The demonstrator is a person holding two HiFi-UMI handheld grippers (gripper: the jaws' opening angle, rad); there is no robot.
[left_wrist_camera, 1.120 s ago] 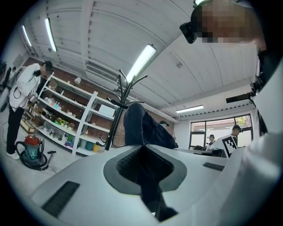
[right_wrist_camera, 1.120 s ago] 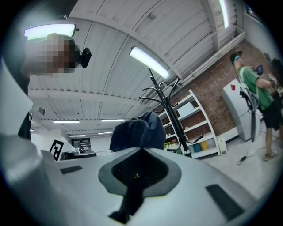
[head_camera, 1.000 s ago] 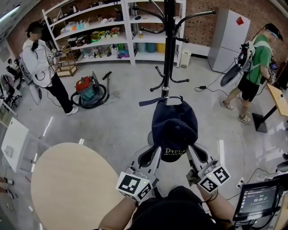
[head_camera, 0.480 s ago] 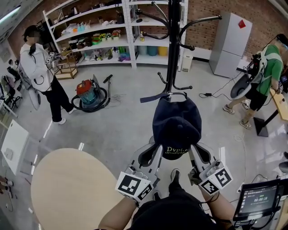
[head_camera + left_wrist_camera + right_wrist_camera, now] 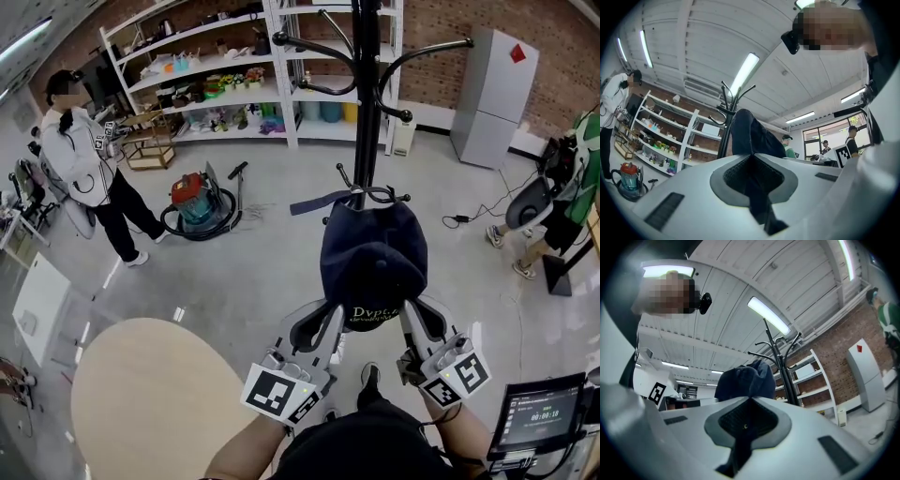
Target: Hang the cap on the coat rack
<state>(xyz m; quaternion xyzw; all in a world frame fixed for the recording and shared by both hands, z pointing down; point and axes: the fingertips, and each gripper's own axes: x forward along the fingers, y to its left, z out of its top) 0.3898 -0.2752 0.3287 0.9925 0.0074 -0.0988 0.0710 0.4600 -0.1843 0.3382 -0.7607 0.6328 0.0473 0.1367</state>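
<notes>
The 2 grippers are clamped on the cap (image 5: 373,255). The left gripper (image 5: 330,319) pinches the brim's left side and the right gripper (image 5: 405,317) its right, with dark cloth squeezed between each pair of jaws. The cap is held in the air just short of the rack (image 5: 366,103), its back strap (image 5: 314,202) beside the low hooks (image 5: 375,195). Left of the rack are a vacuum (image 5: 195,202), shelves (image 5: 216,84) and a person (image 5: 89,169); right of it is a fridge (image 5: 495,94). Both forearms reach forward with the grippers tipped slightly up.
</notes>
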